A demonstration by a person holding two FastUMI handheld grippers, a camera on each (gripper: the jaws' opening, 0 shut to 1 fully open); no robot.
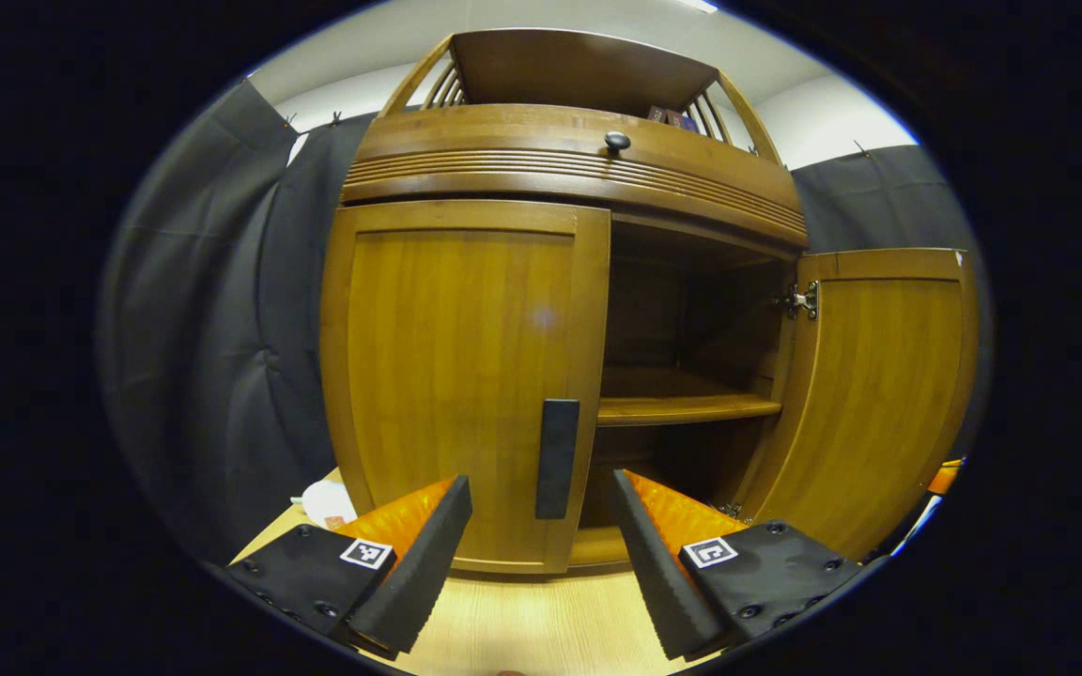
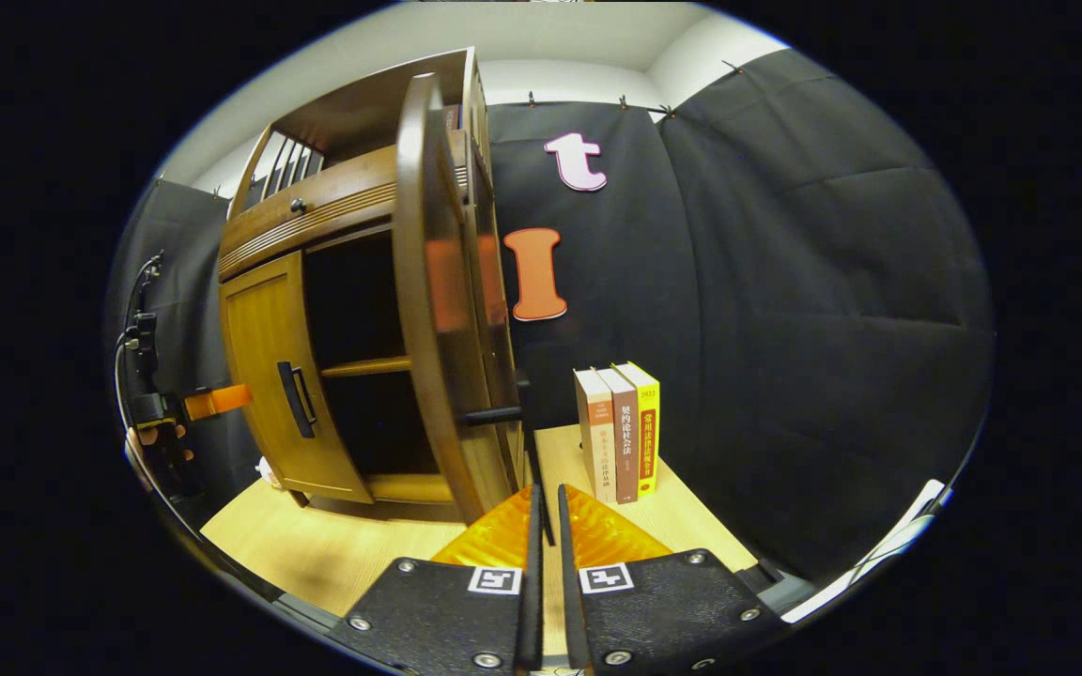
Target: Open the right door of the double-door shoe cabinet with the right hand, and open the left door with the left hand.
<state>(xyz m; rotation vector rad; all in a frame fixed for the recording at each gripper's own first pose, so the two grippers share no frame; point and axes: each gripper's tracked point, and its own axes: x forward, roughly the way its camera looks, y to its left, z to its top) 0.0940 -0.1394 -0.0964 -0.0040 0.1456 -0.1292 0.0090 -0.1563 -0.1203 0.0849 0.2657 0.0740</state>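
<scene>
The wooden shoe cabinet (image 1: 560, 169) stands on a light table. Its left door (image 1: 456, 376) is closed, with a black vertical handle (image 1: 557, 458) at its inner edge. My left gripper (image 1: 541, 554) is open just in front of that handle, one finger on each side and apart from it. The right door (image 1: 870, 394) is swung wide open, showing a shelf (image 1: 687, 408) inside. In the right gripper view that door (image 2: 438, 300) appears edge-on. My right gripper (image 2: 547, 526) is shut on the thin black bar of its handle (image 2: 494, 414).
Three upright books (image 2: 618, 432) stand on the table (image 2: 316, 554) to the right of the open door. A white object (image 1: 325, 502) lies by the cabinet's left foot. A small round knob (image 1: 616, 142) sits on the drawer above. Black cloth surrounds the booth.
</scene>
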